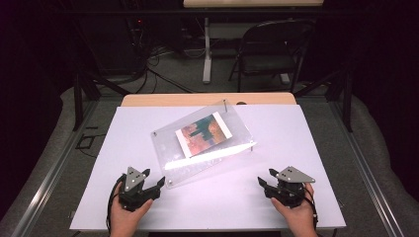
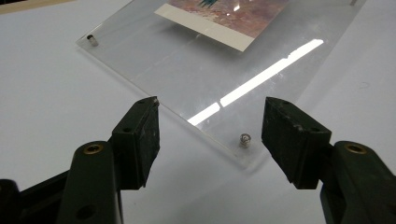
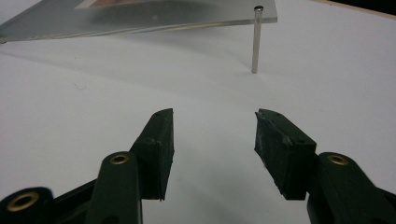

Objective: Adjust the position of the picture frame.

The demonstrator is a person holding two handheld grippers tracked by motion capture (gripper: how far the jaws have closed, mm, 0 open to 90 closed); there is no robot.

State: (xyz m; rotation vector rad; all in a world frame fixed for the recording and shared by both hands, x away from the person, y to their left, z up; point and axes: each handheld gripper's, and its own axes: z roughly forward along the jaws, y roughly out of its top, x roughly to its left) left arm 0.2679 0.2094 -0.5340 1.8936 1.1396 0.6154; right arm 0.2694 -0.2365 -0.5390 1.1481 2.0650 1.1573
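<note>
Clear acrylic photo frame lies skewed on the white counter, roughly mid-counter, with a print sandwiched inside. The far edge is raised on metal standoff posts; one post stands upright in the right gripper view, holding that corner well clear of the surface. The near edge slopes down toward the counter.

Left tongs: spread, nothing between the pads. They sit just beside the frame's near corner; in the left gripper view the small corner screw lies between the two jaws but neither pad touches the acrylic.

Right tongs: spread, pinching nothing, resting near the counter's front edge and well apart from the frame.

Step in hand, as judged: taking hold of the frame at its near corner with the left tongs, the right tongs coming in to support or work a post.

Notes for doing it well:
- The sheet is thin and slick. Bring one pad under the edge and the other on top, rather than closing from the sides, where the pads would likely skid off.
- Stay off the print area; grip the clear margin by the screw.
- Close gently, since a hard pinch could mark the acrylic.
- The tilt means pushing forward may slide the whole frame on its posts. Steady the raised side with the right tongs before lifting.
</note>
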